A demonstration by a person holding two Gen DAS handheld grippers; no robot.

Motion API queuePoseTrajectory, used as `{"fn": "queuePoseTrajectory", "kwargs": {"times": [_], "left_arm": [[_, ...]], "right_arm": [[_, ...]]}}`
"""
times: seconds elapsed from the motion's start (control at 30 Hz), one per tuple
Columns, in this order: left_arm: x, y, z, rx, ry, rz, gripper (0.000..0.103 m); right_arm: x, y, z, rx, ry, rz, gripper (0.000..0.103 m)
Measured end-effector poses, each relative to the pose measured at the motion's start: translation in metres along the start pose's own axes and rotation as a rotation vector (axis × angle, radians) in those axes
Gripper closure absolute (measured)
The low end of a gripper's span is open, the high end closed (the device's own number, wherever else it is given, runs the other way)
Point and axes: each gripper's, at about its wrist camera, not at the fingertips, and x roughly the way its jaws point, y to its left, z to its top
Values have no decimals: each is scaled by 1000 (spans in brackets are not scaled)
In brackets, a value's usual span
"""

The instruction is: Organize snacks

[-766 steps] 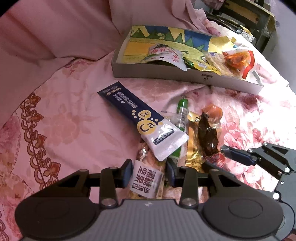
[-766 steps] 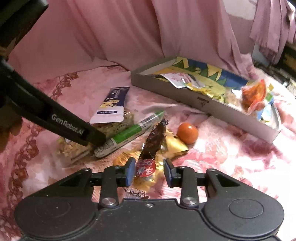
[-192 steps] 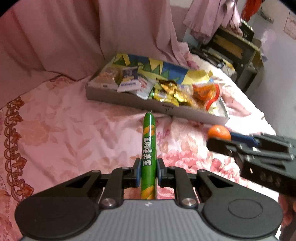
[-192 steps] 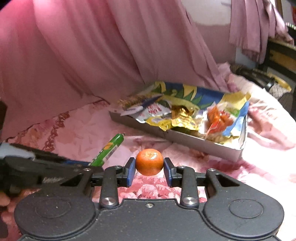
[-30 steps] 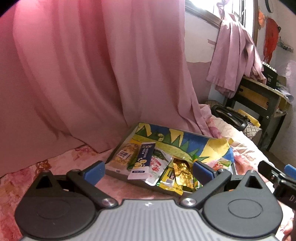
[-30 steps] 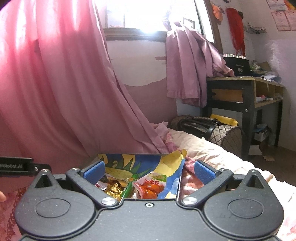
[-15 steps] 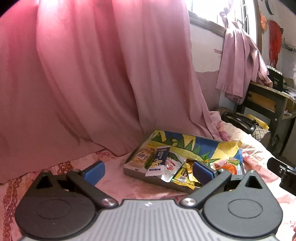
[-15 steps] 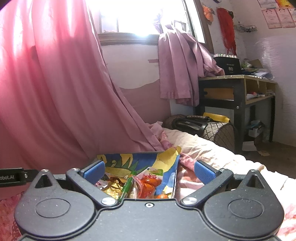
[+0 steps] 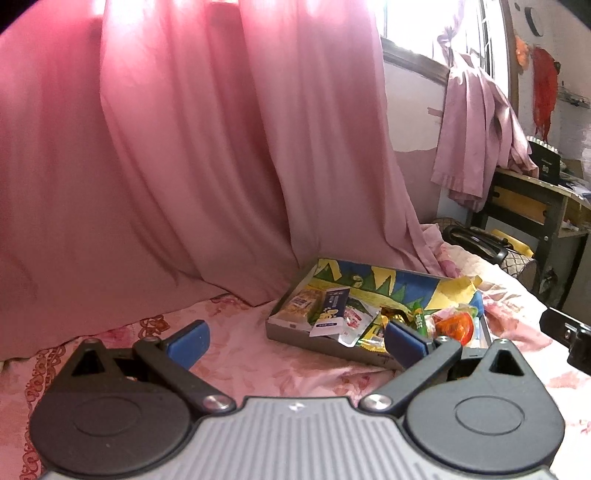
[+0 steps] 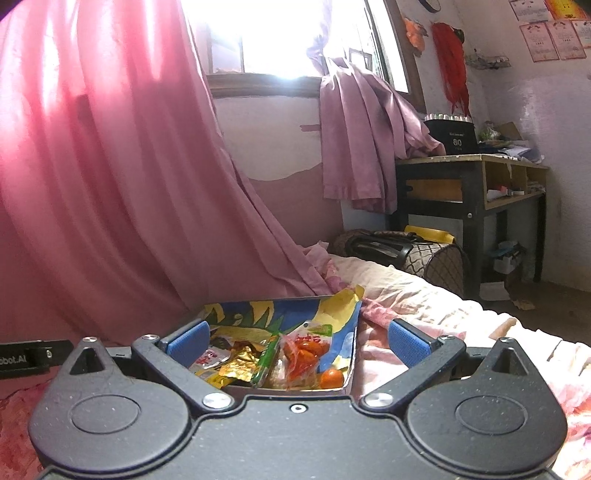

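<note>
Daylight is admitted through a window (image 10: 295, 33) that is blown out to white glare in the right wrist view. A pink curtain (image 9: 166, 147) is backlit and glows, and the room is tinted pink. Straight lines are bent by fisheye distortion, corners are vignetted black, and focus is slightly soft

Snacks (image 9: 334, 308) in box (image 9: 325, 345) on bed (image 9: 258, 354); curtain (image 9: 166, 147) behind.

A black box (image 10: 452, 138) on the desk (image 10: 469, 162) reads "80"; the left gripper's arm (image 10: 33, 357) shows "bot.AI".
</note>
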Motion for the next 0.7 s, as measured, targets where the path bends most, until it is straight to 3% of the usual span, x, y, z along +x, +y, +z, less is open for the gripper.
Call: {"fn": "queuePoseTrajectory", "kwargs": {"times": [0.7], "left_arm": [[-41,30,-35,36,-102,-9,0]], "right_arm": [[-40,19,-17,-14,-21,-33,1]]}}
